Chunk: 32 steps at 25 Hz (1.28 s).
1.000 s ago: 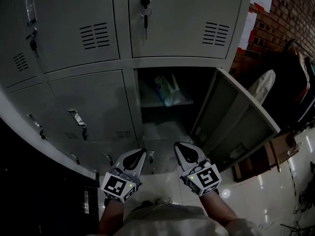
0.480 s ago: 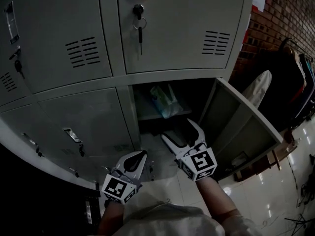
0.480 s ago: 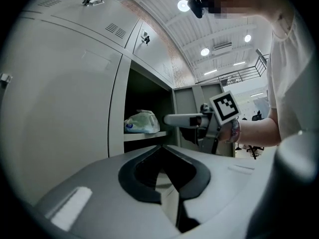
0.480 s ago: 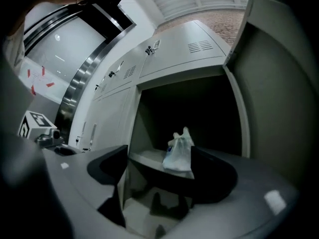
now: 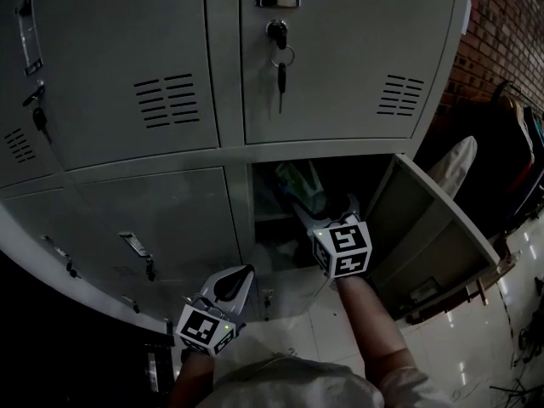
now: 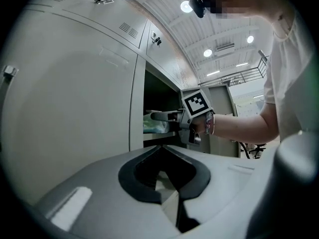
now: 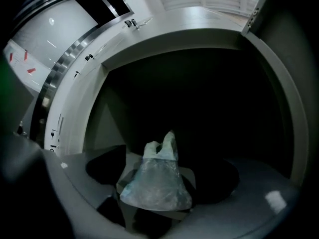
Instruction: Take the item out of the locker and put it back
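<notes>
A thin, see-through plastic bag, pale and crinkled with its handles standing up, sits on the shelf inside the open locker. The right gripper reaches in, its jaws opening on either side of the bag without pressing it. The left gripper hangs low outside, jaws together.

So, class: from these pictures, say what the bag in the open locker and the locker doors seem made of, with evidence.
Bag: likely thin plastic film; it looks translucent, crinkled and softly slumped. Locker doors: apparently painted sheet metal, smooth matt grey, with punched vent slots.
</notes>
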Each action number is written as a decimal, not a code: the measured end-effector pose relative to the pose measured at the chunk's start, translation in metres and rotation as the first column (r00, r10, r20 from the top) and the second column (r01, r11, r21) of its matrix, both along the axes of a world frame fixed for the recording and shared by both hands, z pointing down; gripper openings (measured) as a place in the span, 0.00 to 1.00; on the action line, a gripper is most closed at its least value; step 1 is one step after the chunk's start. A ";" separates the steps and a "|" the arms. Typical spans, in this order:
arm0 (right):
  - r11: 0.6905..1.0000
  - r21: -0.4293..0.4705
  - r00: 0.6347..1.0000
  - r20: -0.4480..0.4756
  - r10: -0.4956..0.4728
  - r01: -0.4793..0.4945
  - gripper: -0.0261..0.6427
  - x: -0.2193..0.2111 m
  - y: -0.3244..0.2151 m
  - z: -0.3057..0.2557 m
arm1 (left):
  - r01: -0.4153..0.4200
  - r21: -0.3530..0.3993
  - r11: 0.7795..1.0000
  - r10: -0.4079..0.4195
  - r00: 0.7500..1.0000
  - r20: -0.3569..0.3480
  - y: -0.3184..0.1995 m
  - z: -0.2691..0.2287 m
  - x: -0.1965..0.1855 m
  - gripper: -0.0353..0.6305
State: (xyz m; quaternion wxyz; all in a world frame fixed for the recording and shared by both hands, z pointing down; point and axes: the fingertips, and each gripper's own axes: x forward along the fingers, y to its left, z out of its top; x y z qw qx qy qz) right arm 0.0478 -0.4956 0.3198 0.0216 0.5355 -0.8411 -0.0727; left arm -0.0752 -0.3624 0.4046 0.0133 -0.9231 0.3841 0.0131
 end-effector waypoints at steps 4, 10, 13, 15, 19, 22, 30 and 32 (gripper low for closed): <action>0.999 -0.049 0.997 -0.080 0.016 -0.019 0.36 0.000 -0.010 0.011 | 0.022 0.001 1.000 -0.022 1.000 -0.013 -0.007 -0.003 -0.012 0.06; 0.997 -0.052 0.988 -0.150 0.046 -0.055 0.05 0.006 -0.009 0.015 | 0.026 -0.009 1.000 -0.026 1.000 -0.014 -0.005 -0.007 -0.017 0.06; 0.997 -0.021 0.990 -0.122 0.065 -0.068 0.05 0.010 0.002 0.005 | 0.018 -0.024 1.000 -0.019 1.000 -0.020 0.003 -0.005 -0.021 0.06; 0.997 0.010 0.991 -0.110 0.071 -0.071 0.05 0.010 0.016 -0.002 | 0.017 -0.024 1.000 -0.017 1.000 -0.019 0.009 -0.003 -0.025 0.06; 0.997 0.041 0.994 -0.087 0.069 -0.065 0.05 0.003 0.057 -0.007 | 0.030 -0.029 0.999 -0.032 0.999 -0.040 0.023 -0.006 -0.035 0.06; 0.997 0.057 0.996 -0.067 0.055 -0.051 0.05 -0.003 0.092 -0.004 | 0.016 -0.020 1.000 -0.017 0.999 -0.042 0.037 -0.007 -0.034 0.06; 0.999 0.029 1.000 0.014 -0.026 0.026 0.05 -0.009 0.220 0.041 | 0.010 -0.002 1.000 -0.010 1.000 0.011 0.100 0.004 -0.026 0.06; 0.999 0.006 0.999 0.026 -0.035 0.035 0.05 -0.001 0.259 0.058 | 0.010 0.015 1.000 -0.010 1.000 0.016 0.122 0.002 -0.019 0.06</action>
